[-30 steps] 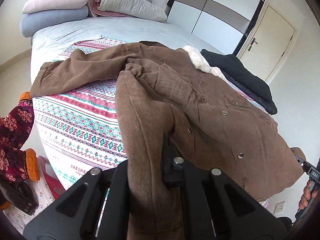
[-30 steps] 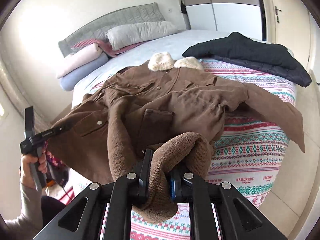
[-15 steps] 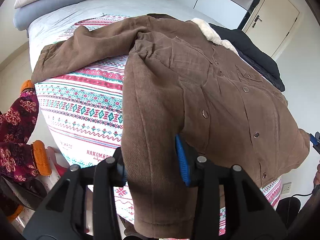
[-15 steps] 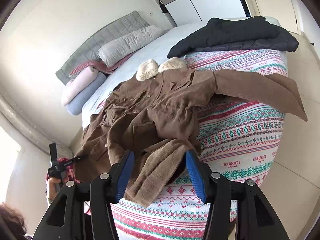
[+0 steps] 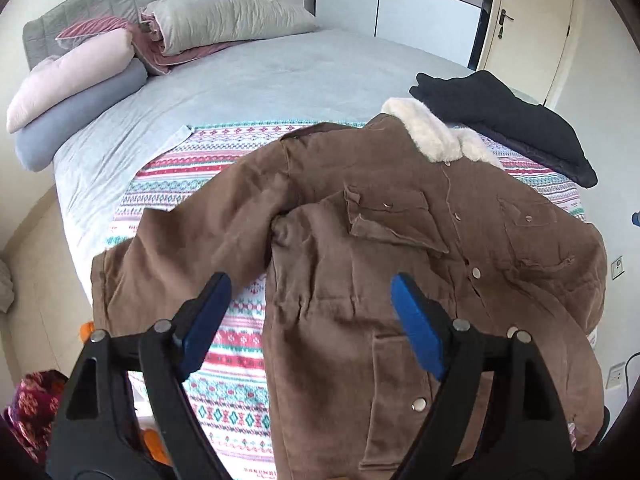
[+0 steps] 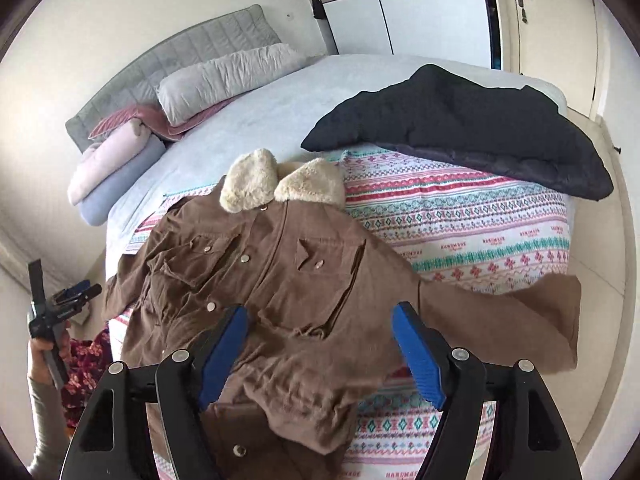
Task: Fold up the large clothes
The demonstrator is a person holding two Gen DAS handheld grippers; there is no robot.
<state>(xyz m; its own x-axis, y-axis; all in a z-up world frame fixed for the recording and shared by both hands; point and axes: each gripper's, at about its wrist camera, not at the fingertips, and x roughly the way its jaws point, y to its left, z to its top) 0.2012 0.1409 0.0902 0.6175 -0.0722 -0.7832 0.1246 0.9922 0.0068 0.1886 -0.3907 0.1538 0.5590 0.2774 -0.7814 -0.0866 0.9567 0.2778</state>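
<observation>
A brown corduroy coat (image 5: 380,260) with a cream fleece collar (image 5: 436,136) lies front up on the patterned blanket (image 5: 240,344), its hem hanging over the bed's near edge. My left gripper (image 5: 312,320) hovers over the coat's lower left side. Its jaws are opening and its blue pads touch nothing. In the right wrist view the coat (image 6: 280,280) spreads out below my right gripper (image 6: 320,354), whose jaws are also opening, clear of the cloth. One sleeve (image 6: 520,320) reaches out to the right. The left gripper (image 6: 82,291) shows at the far left in a hand.
A black padded jacket (image 6: 460,120) lies on the bed's far right corner. Pillows and folded bedding (image 5: 80,80) are stacked by the grey headboard (image 6: 172,64). A dark red patterned cloth (image 5: 32,412) sits low at the left. A wardrobe and a door (image 5: 532,20) stand behind.
Both grippers were shut on the coat's lower edge, then opened and let it go. Both have drawn back and risen, and the coat now rests on the bed.
</observation>
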